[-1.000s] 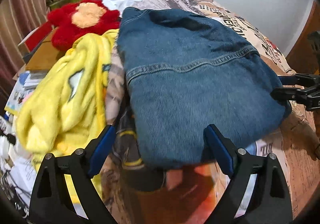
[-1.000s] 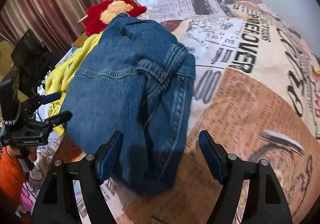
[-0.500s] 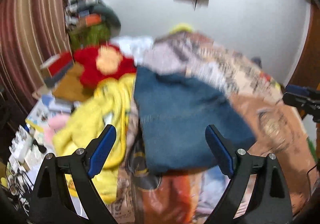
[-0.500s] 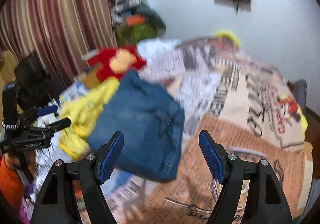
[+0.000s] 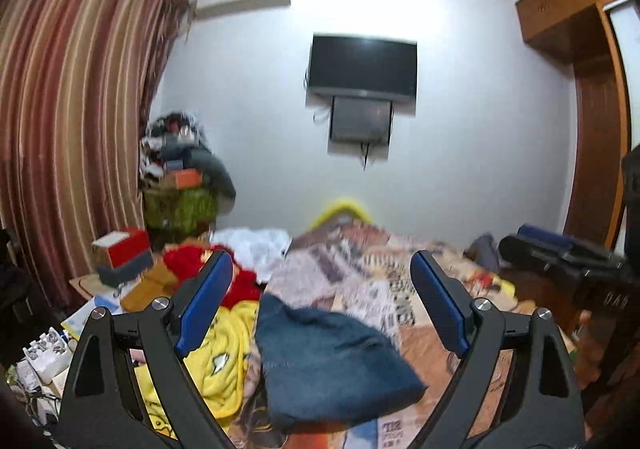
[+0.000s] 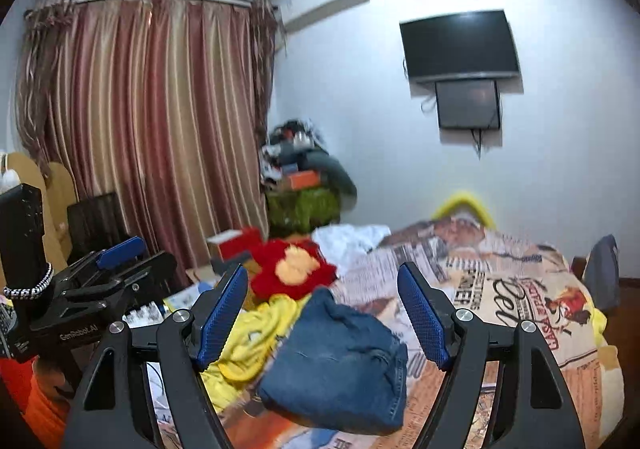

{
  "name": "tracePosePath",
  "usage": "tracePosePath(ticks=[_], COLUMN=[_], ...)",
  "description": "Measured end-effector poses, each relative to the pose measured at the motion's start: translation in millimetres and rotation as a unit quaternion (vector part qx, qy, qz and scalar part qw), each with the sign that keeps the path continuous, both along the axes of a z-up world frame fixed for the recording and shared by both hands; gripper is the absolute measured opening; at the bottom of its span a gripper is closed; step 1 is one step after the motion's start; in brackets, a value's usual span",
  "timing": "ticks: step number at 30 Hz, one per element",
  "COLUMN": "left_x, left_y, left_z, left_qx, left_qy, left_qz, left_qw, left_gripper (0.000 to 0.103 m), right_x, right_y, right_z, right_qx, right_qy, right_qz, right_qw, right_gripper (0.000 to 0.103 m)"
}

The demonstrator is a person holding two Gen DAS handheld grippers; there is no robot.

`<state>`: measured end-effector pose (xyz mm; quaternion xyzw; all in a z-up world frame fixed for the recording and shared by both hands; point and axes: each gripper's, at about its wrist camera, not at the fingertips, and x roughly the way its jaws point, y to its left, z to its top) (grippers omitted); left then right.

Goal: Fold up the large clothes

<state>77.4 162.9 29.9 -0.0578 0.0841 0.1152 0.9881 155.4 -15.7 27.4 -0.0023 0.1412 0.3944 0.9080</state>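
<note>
A folded blue denim garment [image 5: 328, 365] lies on the bed's printed cover [image 5: 376, 273]; it also shows in the right wrist view [image 6: 340, 361]. My left gripper [image 5: 320, 309] is open and empty, held well above and back from the denim. My right gripper [image 6: 322, 315] is open and empty, also raised above it. Each gripper shows in the other's view: the right one [image 5: 560, 253] at the far right, the left one [image 6: 100, 277] at the far left.
A yellow fleece garment [image 5: 224, 361] and a red plush toy [image 6: 292, 273] lie left of the denim. Boxes [image 5: 120, 253] and a clutter pile [image 5: 180, 185] stand by the striped curtain [image 6: 152, 129]. A TV [image 5: 362, 67] hangs on the far wall.
Both grippers have lifted up and back from the denim, so the views now take in the wall and TV. The folded denim stays put on the bed.
</note>
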Motion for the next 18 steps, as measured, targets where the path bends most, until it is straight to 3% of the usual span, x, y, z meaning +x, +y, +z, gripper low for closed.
tracePosePath(ticks=[5,12,14,18], left_x=[-22.0,-33.4,-35.1,-38.9], left_y=[-11.1,-19.0,-21.3,-22.4], left_z=[6.9,1.5,0.5,-1.8], left_qx=[0.007,0.01,0.012,0.008], left_qy=[-0.028,-0.025,-0.023,-0.019], left_qz=[0.003,0.007,0.011,0.01], left_qw=[0.9996,0.9996,0.9996,0.9997], left_gripper=[0.091,0.097,0.1,0.103], right_x=[-28.6,-50.4,-52.1,-58.1], right_y=[-6.1,-14.0,-17.1,-20.4], right_z=[4.2,3.1,3.2,0.5], right_qx=[0.016,0.02,0.021,0.019], right_qy=[-0.017,-0.022,-0.018,-0.028], right_qz=[-0.011,-0.027,-0.032,-0.058], right_qw=[1.0,0.999,0.999,0.998], right_gripper=[0.075,0.076,0.081,0.099])
